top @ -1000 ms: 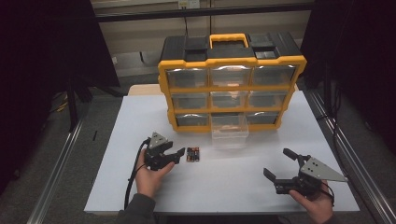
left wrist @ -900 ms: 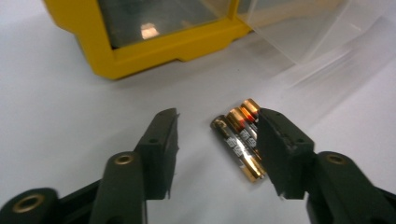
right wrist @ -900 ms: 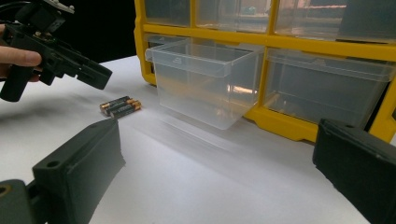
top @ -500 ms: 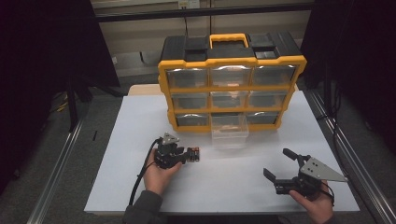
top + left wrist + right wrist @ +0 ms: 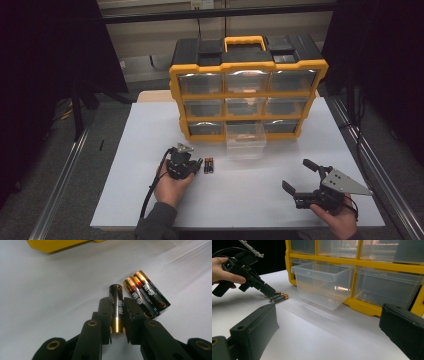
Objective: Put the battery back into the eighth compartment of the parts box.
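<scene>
Left tongs [image 5: 117, 312] pinch one battery [image 5: 116, 307] beside two more batteries [image 5: 147, 296], near the open drawer [image 5: 245, 140]. Right tongs [image 5: 300, 176] wait wide apart. I think the battery must next be lifted and dropped into that drawer.

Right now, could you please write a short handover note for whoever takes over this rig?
Left gripper: shut on one battery, which looks to be still down at the white table.
Right gripper: open, holding nothing, low over the table's right front.
Two more batteries lie side by side just beside the held one.
The organiser stands at the back; its bottom-middle drawer is pulled out and looks empty.
Done: drawer open, first battery gripped.
Left, probably: carry that battery to the open drawer, then the other two, then close it.
</scene>
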Demonstrator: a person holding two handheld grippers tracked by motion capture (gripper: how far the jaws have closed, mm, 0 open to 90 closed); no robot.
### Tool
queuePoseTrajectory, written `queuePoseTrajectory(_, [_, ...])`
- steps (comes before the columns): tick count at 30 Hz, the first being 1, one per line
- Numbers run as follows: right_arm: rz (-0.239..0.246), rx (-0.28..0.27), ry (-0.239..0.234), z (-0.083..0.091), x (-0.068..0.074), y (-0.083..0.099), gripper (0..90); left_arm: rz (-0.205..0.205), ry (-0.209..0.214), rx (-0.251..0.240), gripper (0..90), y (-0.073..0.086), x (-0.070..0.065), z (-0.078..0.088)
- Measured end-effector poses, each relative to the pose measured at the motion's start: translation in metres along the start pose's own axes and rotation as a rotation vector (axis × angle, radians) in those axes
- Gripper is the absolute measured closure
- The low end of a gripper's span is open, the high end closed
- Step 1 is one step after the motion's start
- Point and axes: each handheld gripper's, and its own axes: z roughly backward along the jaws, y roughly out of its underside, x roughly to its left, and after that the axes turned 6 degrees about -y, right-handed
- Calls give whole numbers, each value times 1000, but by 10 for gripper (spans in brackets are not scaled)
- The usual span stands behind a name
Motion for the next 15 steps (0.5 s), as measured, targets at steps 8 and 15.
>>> queuePoseTrajectory(8, [7,0,1,1,-1,0,12,33,34,20,774,-4,6,5])
queuePoseTrajectory(15, [-2,-3,1,1,-1,0,12,74,115,-9,774,-16,7,22])
